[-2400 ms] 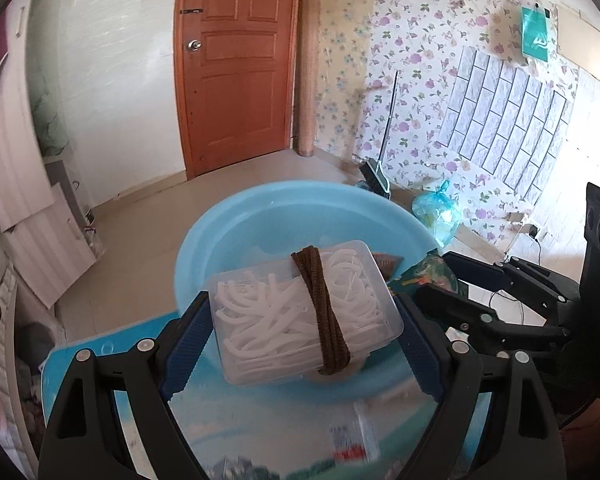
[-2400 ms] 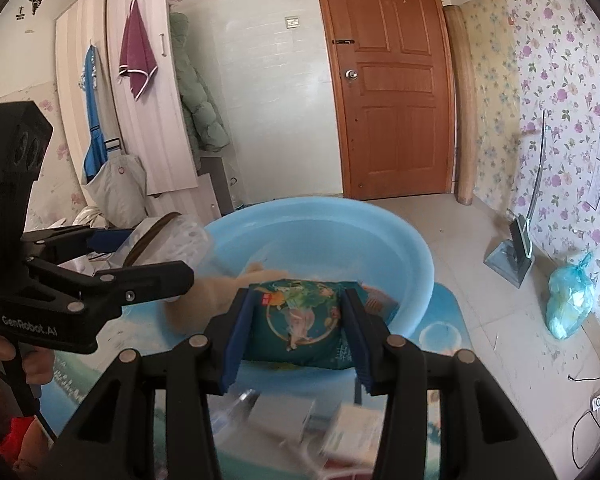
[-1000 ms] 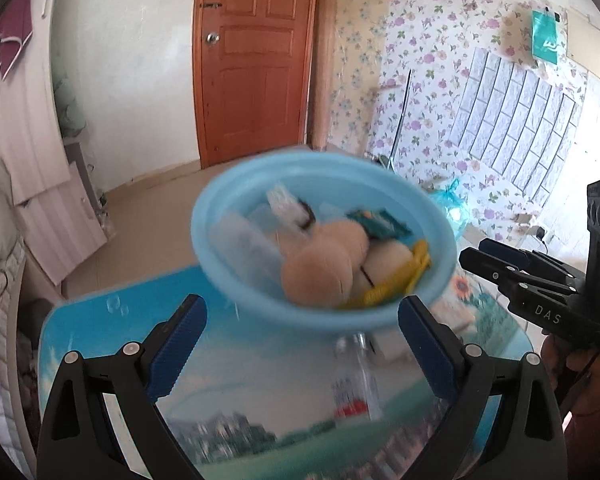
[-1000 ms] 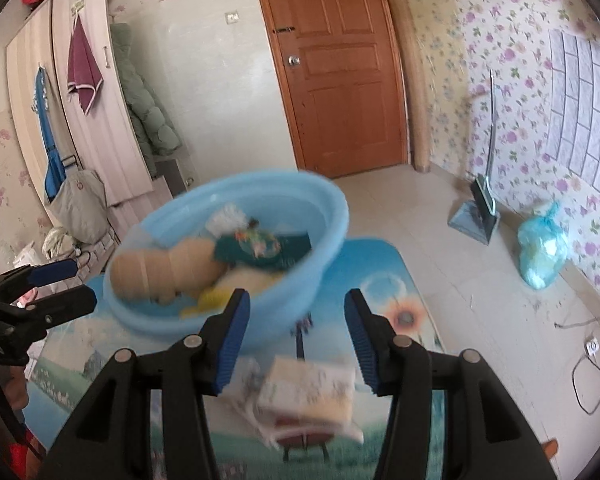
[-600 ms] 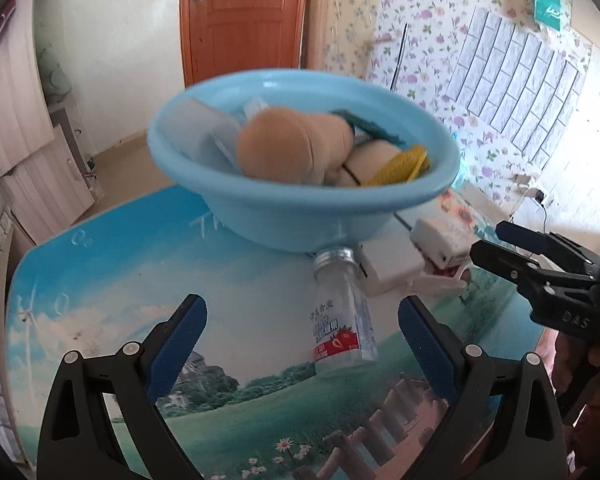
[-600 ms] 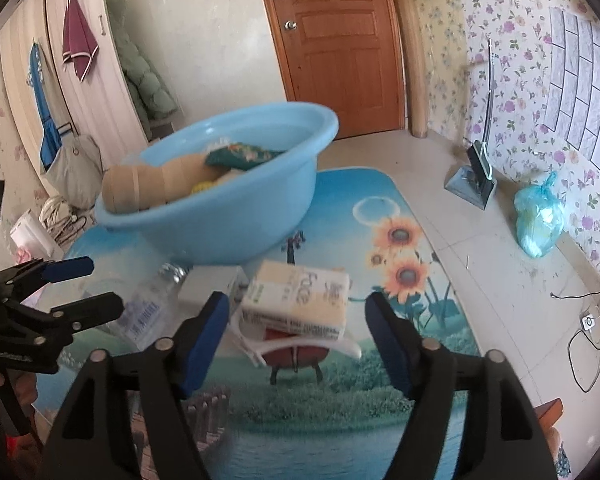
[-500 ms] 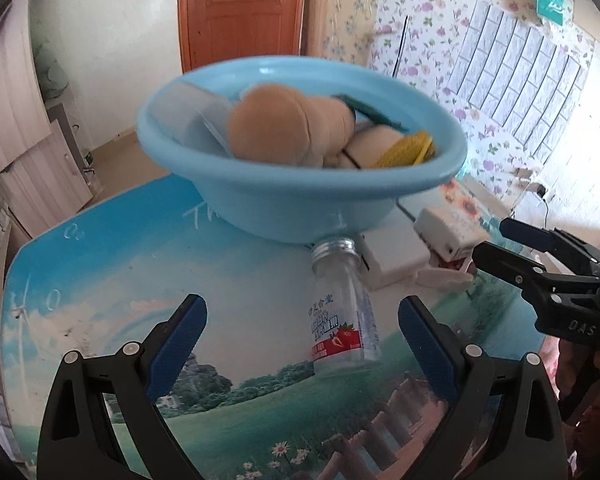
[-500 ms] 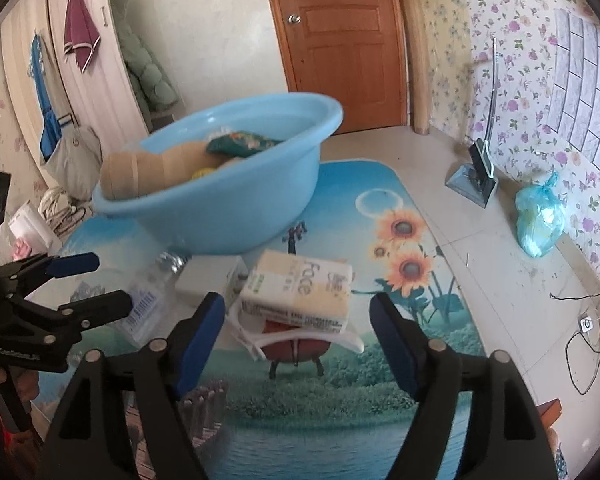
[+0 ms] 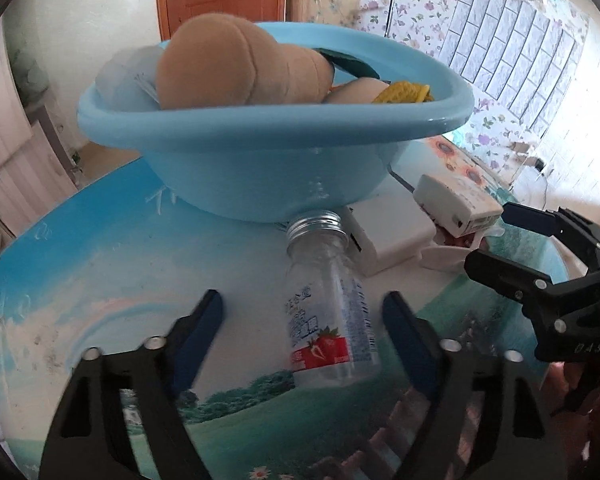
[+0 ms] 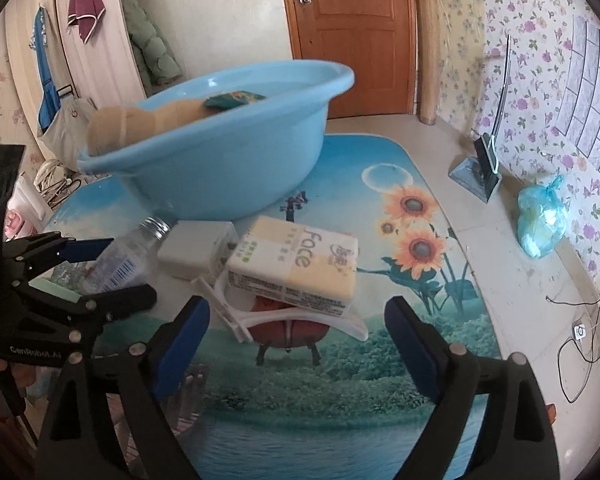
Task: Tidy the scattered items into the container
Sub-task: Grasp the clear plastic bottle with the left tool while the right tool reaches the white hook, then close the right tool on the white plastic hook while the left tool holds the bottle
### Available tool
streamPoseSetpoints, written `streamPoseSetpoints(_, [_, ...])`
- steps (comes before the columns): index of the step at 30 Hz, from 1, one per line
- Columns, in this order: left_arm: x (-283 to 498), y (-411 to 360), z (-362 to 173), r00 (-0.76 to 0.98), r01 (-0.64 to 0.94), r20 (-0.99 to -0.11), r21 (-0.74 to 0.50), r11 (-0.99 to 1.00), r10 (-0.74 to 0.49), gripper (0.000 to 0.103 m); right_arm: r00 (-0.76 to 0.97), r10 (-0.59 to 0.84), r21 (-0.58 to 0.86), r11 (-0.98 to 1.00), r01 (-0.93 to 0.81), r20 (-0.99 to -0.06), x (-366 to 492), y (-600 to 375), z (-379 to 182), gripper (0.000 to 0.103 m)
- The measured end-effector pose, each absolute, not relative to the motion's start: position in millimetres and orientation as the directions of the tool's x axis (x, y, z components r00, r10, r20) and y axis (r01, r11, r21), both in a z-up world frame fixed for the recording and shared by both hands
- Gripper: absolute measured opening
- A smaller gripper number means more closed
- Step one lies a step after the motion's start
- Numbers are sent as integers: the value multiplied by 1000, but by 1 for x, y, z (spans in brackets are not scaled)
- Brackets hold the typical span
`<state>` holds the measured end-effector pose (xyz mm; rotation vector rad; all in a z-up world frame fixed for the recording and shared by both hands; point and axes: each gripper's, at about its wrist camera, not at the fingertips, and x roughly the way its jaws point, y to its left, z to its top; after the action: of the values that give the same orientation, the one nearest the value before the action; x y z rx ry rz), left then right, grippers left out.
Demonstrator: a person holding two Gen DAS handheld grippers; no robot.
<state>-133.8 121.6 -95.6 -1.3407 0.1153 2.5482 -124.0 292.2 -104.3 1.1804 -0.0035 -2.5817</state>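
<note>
Both grippers have descended from the basin [image 9: 260, 168]. Left gripper [image 9: 302, 334], wide, straddles the bottle [image 9: 328, 312]; right gripper [image 10: 296, 336], wide, faces the tissue pack [image 10: 296, 268]. Next: close.

One blue basin [image 9: 268, 168] sits on the table. Beside it lie one clear bottle [image 9: 328, 304], one white box [image 9: 388, 232], one tissue pack [image 10: 296, 264] and one white hanger [image 10: 268, 316]. Two grippers, one per hand.
</note>
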Motion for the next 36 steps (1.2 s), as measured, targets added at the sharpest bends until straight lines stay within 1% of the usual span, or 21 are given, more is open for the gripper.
streamPoseSetpoints(2, [-133,120,-94,-543,-271,-817,-50,-961,195,48,-610,-273,128,-954,271,-744,-124,292,-106,91])
streamPoseSetpoints(4, [-132,118,-93,-541,-273,-816,-57,-960,202,40,-611,-265,113,-955,276,-746,-123,289,-106,91])
streamPoseSetpoints(10, [-125,106,-92,-538,-265,-818,-65,-962,203,40,-609,-278,102,-946,306,-743,-120,279,-105,90])
streamPoseSetpoints(12, [-121,101,-93,-539,-257,-818,-66,-964,200,40,-619,-253,73,-951,300,-743,-120,277,-106,85])
streamPoseSetpoints(13, [-119,98,-92,-540,-251,-818,-67,-966,197,40,-624,-244,60,-952,300,-743,-119,275,-105,81])
streamPoseSetpoints(14, [-117,95,-92,-540,-247,-818,-69,-966,197,40,-623,-248,64,-951,302,-742,-119,276,-106,79])
streamPoseSetpoints(18, [-108,85,-91,-546,-234,-816,-70,-970,190,40,-619,-255,70,-949,307,-743,-115,275,-104,76])
streamPoseSetpoints(24, [-97,76,-86,-559,-216,-809,-73,-974,184,40,-600,-275,84,-941,327,-751,-102,269,-101,66])
streamPoseSetpoints(25, [-95,75,-85,-560,-214,-807,-74,-974,185,40,-596,-281,88,-939,332,-752,-100,267,-101,64])
streamPoseSetpoints(26, [-93,73,-86,-561,-213,-807,-77,-974,186,40,-593,-283,82,-936,342,-754,-96,265,-100,58])
streamPoseSetpoints(27, [-93,72,-86,-561,-211,-806,-79,-974,187,40,-587,-290,85,-932,352,-756,-94,263,-101,56])
streamPoseSetpoints(28, [-91,71,-86,-562,-209,-806,-81,-975,187,40,-590,-283,71,-932,357,-756,-91,260,-101,26])
streamPoseSetpoints(29, [-90,72,-86,-562,-207,-806,-83,-975,188,40,-582,-291,73,-927,368,-760,-89,258,-102,15])
streamPoseSetpoints(31, [-86,68,-86,-563,-203,-804,-89,-975,191,40,-564,-320,94,-915,393,-761,-84,254,-103,13])
streamPoseSetpoints(36, [-75,64,-89,-564,-187,-804,-99,-977,189,40,-544,-336,81,-895,439,-769,-67,241,-104,10])
